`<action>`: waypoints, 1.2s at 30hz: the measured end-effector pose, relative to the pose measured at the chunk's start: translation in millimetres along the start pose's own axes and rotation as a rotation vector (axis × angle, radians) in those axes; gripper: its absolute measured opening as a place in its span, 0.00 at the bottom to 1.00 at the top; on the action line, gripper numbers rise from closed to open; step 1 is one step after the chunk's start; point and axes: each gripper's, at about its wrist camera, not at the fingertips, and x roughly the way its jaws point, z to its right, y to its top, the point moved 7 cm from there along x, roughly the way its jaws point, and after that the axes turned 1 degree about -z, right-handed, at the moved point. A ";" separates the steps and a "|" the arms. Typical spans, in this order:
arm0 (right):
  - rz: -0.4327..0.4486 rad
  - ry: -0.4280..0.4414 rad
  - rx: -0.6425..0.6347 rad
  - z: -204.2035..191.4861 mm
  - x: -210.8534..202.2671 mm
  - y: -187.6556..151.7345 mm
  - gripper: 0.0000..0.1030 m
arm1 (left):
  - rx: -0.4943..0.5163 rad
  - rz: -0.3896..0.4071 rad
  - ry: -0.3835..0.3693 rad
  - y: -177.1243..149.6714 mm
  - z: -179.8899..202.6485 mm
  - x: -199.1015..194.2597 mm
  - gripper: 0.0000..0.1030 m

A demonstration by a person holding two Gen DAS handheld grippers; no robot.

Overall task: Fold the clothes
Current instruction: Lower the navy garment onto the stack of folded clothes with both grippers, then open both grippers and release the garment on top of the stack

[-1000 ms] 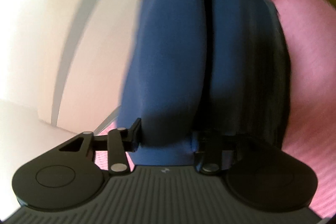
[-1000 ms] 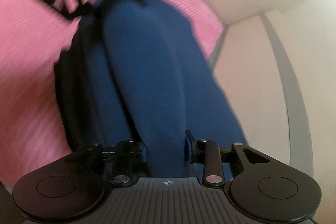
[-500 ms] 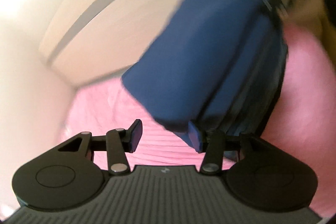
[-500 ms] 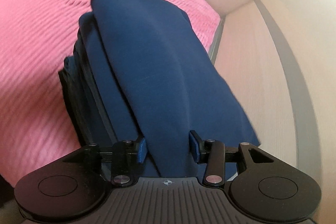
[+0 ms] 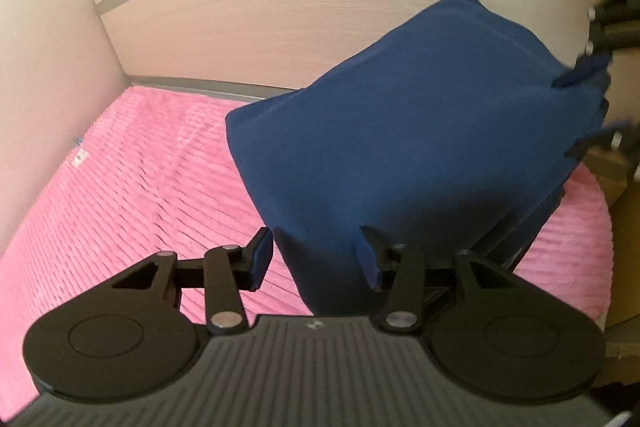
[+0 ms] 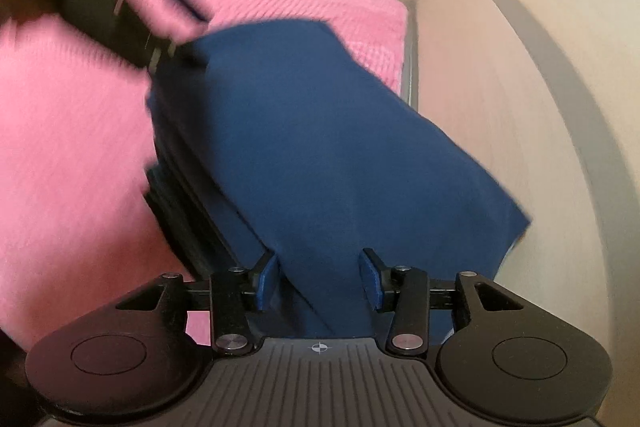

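Navy fabric, a folded garment [image 5: 420,131], hung clear above the pink ribbed bedcover [image 5: 120,195], stretched between both tools, with a pale wooden headboard [image 5: 280,27] behind it. Left tool [image 5: 316,259] was closing, one edge of the cloth between its blue pads, the left pad standing slightly clear of it. Right tool [image 6: 318,279] was clamped on the opposite edge, cloth filling its gap.
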 end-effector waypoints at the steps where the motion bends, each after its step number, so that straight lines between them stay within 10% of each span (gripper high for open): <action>1: 0.037 0.056 0.077 7.4 -8.4 9.4 0.42 | 0.003 -0.007 -0.005 1.3 3.0 2.3 0.35; 5: 0.110 0.058 0.164 33.2 -18.0 33.9 0.42 | 0.014 -0.019 -0.010 -0.2 2.0 1.3 0.33; 10: -0.039 0.136 0.374 50.4 22.5 -7.8 0.42 | 0.030 -0.023 -0.003 -5.1 3.4 -10.1 0.33; 36: 0.017 0.064 0.556 87.9 -6.0 -52.7 0.43 | -0.116 -0.077 0.001 5.3 4.5 -37.5 0.35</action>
